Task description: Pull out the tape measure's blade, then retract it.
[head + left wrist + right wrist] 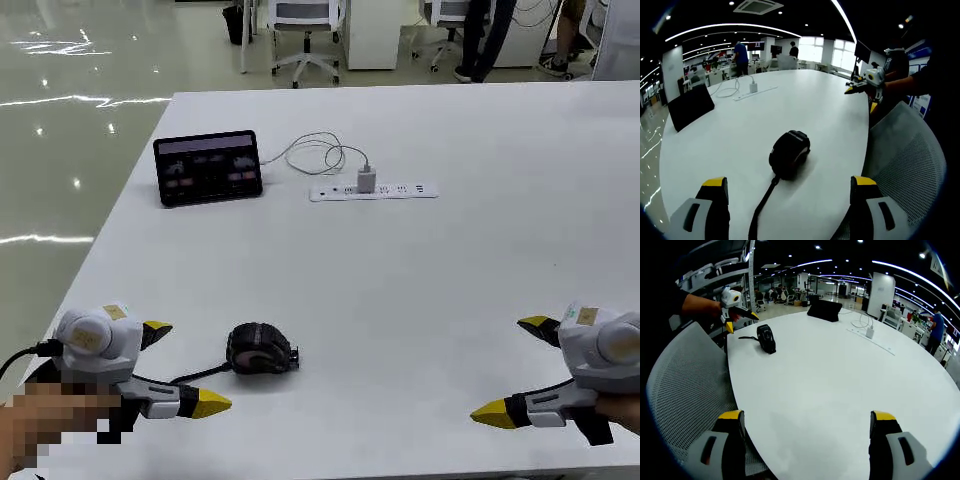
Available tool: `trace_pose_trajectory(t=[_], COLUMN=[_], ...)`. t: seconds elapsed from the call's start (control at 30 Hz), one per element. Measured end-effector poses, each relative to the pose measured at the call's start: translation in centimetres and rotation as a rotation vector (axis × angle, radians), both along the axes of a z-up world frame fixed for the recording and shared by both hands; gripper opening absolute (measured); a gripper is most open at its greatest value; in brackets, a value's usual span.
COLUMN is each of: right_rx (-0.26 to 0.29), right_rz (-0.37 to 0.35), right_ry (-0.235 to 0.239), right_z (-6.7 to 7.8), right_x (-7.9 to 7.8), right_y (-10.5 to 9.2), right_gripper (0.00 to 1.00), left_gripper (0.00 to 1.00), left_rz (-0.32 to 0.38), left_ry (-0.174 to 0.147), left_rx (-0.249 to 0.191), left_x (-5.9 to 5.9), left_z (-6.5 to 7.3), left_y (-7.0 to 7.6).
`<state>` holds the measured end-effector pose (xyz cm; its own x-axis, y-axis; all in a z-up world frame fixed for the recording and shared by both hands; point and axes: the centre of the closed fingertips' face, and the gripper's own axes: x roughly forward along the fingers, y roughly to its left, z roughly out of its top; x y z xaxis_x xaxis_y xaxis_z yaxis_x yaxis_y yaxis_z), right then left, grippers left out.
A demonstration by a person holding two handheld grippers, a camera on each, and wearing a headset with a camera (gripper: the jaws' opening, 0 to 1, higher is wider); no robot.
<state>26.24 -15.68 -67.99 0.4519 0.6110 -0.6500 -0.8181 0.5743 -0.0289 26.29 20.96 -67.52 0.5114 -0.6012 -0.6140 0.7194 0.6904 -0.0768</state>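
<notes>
Tape measure (260, 349), black, lies on the white desk (420, 290) near its front-left edge, blade not pulled out, strap (195, 377) trailing toward the left gripper (185, 365). Left gripper sits just beside it, jaws wide open, not touching. Right gripper (512, 367) is well apart at front-right, jaws open, holding nothing. Tablet (208, 167) and power strip (375, 189) lie farther back.
</notes>
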Motion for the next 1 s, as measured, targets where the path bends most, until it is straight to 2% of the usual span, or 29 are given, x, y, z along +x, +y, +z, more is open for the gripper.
trace_pose_trajectory(t=[0.1,0.23,0.3,0.5,0.53,0.57,0.6,0.67,0.77,1.0], right_rx=[0.014,0.04,0.037,0.03,0.037,0.041,0.04,0.041,0.039,0.05], right_rz=[0.029,0.04,0.041,0.07,0.083,0.096,0.115,0.128,0.152,0.187], right_ry=[-0.071,-0.076,-0.07,-0.052,-0.054,-0.057,-0.046,-0.047,-0.048,-0.033], right_z=[0.4,0.5,0.1,-0.5,-0.5,-0.5,-0.6,-0.7,-0.9,-1.3], right_x=[0.8,0.9,1.1,1.3,1.4,1.4,1.4,1.5,1.9,2.6], right_y=[0.2,0.4,0.5,1.3,1.6,1.9,2.3,2.7,3.7,6.2], right_gripper=[1.0,1.0,1.0,1.0,1.0,1.0,1.0,1.0,1.0,1.0], left_gripper=[0.98,0.98,0.98,0.98,0.97,0.94,0.9,0.87,0.87,0.87], left_rz=[0.005,-0.028,-0.051,-0.115,-0.143,-0.169,-0.178,-0.202,-0.228,-0.28], left_ry=[-0.002,0.005,0.001,0.02,0.013,-0.009,-0.02,-0.028,-0.026,-0.008], left_rx=[0.005,0.04,0.05,0.092,0.104,0.115,0.146,0.172,0.163,0.193], left_x=[0.3,0.3,0.5,1.4,1.5,1.7,2.0,2.3,3.1,3.9], left_z=[-0.1,-0.6,-0.7,-1.4,-1.3,-1.2,-1.2,-1.2,-1.0,-1.5], left_y=[0.0,0.0,-0.2,-0.7,-1.0,-1.2,-1.0,-1.2,-1.8,-2.8])
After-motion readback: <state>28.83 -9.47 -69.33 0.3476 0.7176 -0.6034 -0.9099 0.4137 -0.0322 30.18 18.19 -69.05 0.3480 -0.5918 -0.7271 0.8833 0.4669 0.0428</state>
